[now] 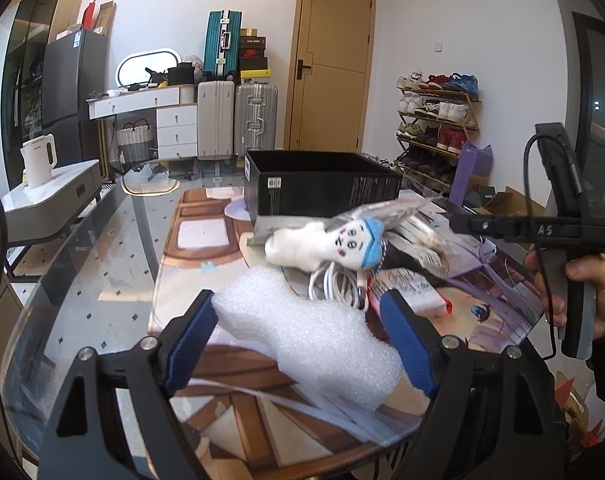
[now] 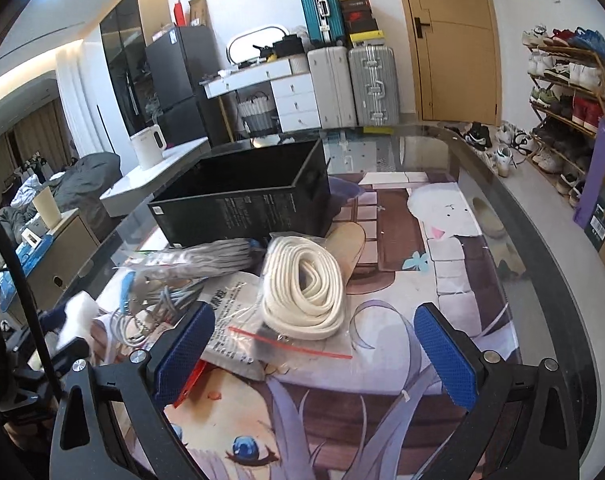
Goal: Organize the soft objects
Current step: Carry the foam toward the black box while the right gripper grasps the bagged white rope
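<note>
Room: bedroom with suitcases, a door and a shoe rack along the far walls. Surface: glass desk [image 2: 482, 160] under a printed mat, bearing a black box [image 1: 322, 188], open at the top, at the far side. Item one: white foam block [image 1: 314, 336], lying between the fingers of the left tool [image 1: 302, 340]; the left pad touches its near end, while the right pad looks just clear of it, so we judge the grip as closing in but not yet firm, and we cannot call it clamped. Item two: plush rabbit [image 1: 326, 248] with a blue cap, blurred, lying on a white cable just beyond the foam. Item three: bagged white rope coil [image 2: 302, 284], ahead of the right tool [image 2: 314, 356], whose fingers stand wide apart and hold nothing. Handling note, step in hand: we take it to be seizing the foam for the box. We would centre the block between both pads, squeeze only until it dents, then lift clear of the rabbit and cable before carrying it over the box rim.
</note>
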{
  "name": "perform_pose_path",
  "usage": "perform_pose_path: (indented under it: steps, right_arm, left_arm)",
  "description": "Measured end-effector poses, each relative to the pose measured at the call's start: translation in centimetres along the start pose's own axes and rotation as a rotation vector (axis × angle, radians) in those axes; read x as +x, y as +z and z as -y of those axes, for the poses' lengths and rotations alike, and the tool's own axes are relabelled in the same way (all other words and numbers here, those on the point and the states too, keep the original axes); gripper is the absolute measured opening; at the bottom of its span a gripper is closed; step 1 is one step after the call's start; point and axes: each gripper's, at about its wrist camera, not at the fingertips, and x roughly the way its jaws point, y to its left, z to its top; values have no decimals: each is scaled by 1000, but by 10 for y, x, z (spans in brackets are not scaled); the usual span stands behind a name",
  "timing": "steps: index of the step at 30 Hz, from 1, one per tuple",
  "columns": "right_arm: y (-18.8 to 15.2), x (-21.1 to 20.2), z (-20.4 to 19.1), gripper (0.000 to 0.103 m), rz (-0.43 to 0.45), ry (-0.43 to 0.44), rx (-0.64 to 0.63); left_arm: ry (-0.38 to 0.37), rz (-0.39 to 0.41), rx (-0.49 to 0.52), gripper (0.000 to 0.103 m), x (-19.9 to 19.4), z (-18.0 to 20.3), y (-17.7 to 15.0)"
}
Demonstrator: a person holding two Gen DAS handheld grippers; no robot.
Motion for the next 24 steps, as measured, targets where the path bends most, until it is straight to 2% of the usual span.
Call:
perform_pose_path:
  steps: [3,11,16,21,23,24]
  right_arm:
    - [2,10,1,94,-32,10,6]
    - [9,32,4,92,-78,34,15]
    - [15,45,2,86,-116,41,2]
    - [17,58,1,71,-143,63,0]
    - [17,63,1,69,-155,68,-2]
    - [17,65,1,64,-157,76,-2]
  left_arm:
    - [-4,2,-5,83,1,-2,4]
    - [-3,20,-5,83,4,-9,16]
    - [-8,21,-10,83,6,-10,21]
    - [-9,25,-21,83,7,-12,27]
    - [-7,27,-17,83,8,-13,30]
    - [-6,28,-16,83,9,-13,31]
